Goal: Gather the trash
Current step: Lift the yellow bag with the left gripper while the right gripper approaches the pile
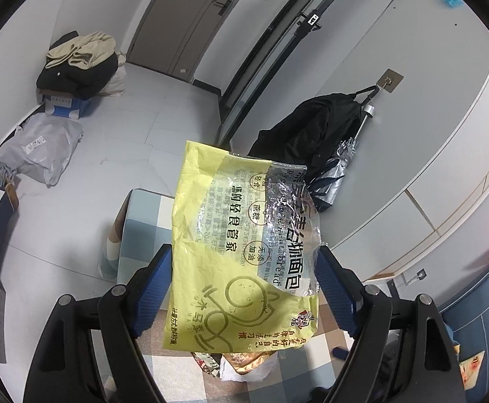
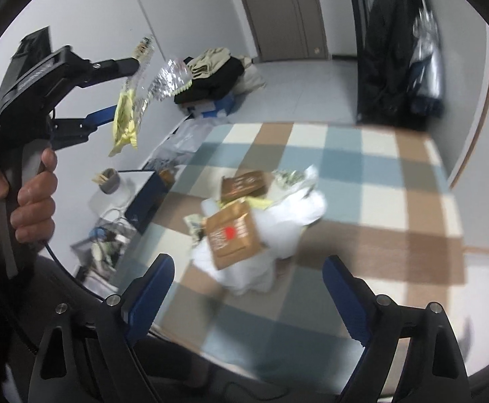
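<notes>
In the left wrist view, the left gripper [image 1: 244, 288] clamped a yellow bread bag [image 1: 241, 252] between its blue fingers [image 1: 152, 288], above the checkered table [image 1: 143, 221]. In the right wrist view, the right gripper [image 2: 247, 299] stood spread and empty; ahead lay a white trash bag [image 2: 278, 228] holding a brown box [image 2: 232, 235].

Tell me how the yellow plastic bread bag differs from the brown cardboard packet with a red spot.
The yellow plastic bread bag hangs in the air between the left gripper's fingers; the brown cardboard packet lies on the white bag on the checked cloth. The bread bag is crinkled and partly clear; the packet is flat and opaque. Both look like empty packaging.
</notes>
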`<state>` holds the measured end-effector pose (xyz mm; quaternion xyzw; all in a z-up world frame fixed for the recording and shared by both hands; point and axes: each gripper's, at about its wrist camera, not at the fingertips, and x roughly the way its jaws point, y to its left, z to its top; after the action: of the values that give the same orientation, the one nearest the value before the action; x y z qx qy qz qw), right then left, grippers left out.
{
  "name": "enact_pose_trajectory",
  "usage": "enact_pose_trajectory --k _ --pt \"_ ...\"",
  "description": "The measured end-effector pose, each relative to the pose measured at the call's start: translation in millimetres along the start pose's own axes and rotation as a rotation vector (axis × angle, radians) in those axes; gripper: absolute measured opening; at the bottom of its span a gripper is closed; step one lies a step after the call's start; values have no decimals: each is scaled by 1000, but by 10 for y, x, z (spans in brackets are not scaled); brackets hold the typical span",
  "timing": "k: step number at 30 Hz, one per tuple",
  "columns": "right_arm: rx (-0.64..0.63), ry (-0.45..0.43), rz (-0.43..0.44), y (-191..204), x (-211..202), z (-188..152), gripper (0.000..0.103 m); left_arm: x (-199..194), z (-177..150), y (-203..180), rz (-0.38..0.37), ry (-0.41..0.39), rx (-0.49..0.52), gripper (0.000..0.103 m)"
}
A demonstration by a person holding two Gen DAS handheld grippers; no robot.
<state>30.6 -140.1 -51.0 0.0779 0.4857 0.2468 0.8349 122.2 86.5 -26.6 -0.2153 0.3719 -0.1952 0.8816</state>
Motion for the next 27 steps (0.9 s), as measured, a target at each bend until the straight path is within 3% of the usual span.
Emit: enact_pose_trajectory --k 4,13,18,27 --pt "55 56 28 15 217 -19 78 -29 -1 15 -7 -4 -3 80" --pt "149 79 35 117 604 85 78 -57 11 113 -22 -2 -51 80" --pt "193 100 18 121 734 117 69 -70 12 152 -29 2 -76 80" --pt "240 128 10 69 805 29 68 -74 33 167 -38 6 -88 80"
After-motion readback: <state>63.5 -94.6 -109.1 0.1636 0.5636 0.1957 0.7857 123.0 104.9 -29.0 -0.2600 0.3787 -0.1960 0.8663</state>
